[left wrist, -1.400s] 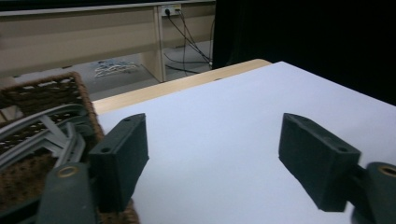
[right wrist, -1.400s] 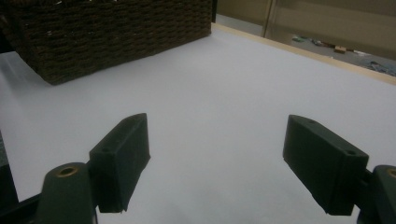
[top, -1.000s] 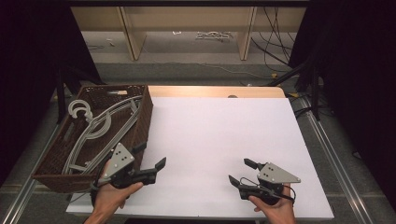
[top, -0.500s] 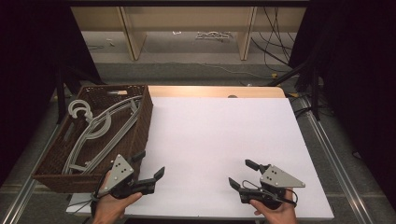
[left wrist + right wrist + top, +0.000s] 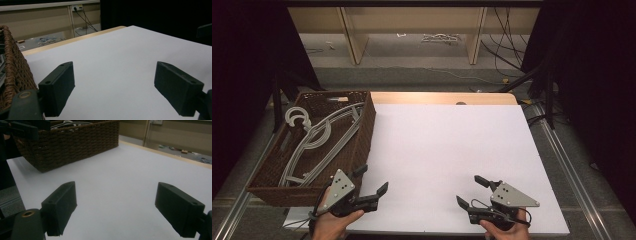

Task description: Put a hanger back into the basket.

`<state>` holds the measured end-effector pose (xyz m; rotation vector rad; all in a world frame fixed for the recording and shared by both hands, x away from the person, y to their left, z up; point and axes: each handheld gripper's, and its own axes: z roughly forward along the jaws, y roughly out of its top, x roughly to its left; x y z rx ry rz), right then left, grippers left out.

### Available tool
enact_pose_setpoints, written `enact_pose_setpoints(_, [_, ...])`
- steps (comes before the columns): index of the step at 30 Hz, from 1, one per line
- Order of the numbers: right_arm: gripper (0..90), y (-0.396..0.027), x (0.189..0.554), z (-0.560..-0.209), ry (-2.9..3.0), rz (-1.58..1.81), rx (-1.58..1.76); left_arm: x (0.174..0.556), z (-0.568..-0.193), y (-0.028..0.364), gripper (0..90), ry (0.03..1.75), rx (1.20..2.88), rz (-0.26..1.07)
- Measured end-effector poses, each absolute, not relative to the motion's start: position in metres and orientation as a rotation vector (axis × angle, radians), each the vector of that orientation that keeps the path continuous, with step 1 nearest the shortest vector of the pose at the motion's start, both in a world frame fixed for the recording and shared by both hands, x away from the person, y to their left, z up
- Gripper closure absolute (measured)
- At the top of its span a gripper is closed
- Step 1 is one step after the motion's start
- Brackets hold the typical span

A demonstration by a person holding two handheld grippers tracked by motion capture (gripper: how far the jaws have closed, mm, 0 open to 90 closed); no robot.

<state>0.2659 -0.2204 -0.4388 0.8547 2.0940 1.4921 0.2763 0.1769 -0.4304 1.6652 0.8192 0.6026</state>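
A dark brown woven wicker basket [image 5: 362,131], rectangular with sloping walls, sits at the left edge of the table, partly overhanging it. Inside lie several pale grey plastic clothes hangers [image 5: 319,140], curved and stacked loosely, one hook [image 5: 296,118] curling up at the far end. The basket's coarse weave also shows in the right gripper view [image 5: 75,142] and at the left edge of the left gripper view [image 5: 13,67].

The table [image 5: 447,145] is covered by a smooth, matte white sheet, with a strip of light wood showing along its far edge. Beyond it are a grey floor, pale wooden shelf legs, loose cables and black curtains at both sides.

The left claw [image 5: 371,181] hovers just beside the basket's near right corner, jaws spread wide, holding nothing. The right claw [image 5: 471,190] hangs over the near right part of the table, well apart from the basket, jaws equally wide and empty.
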Motion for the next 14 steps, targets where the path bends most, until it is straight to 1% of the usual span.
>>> enact_pose_setpoints(14, [18.5, -0.2218, 0.2677, -0.4390, 2.092, 1.495, 0.858, 0.2765, -0.4302, 0.1770, 16.4, 0.815, 1.679, 0.619])
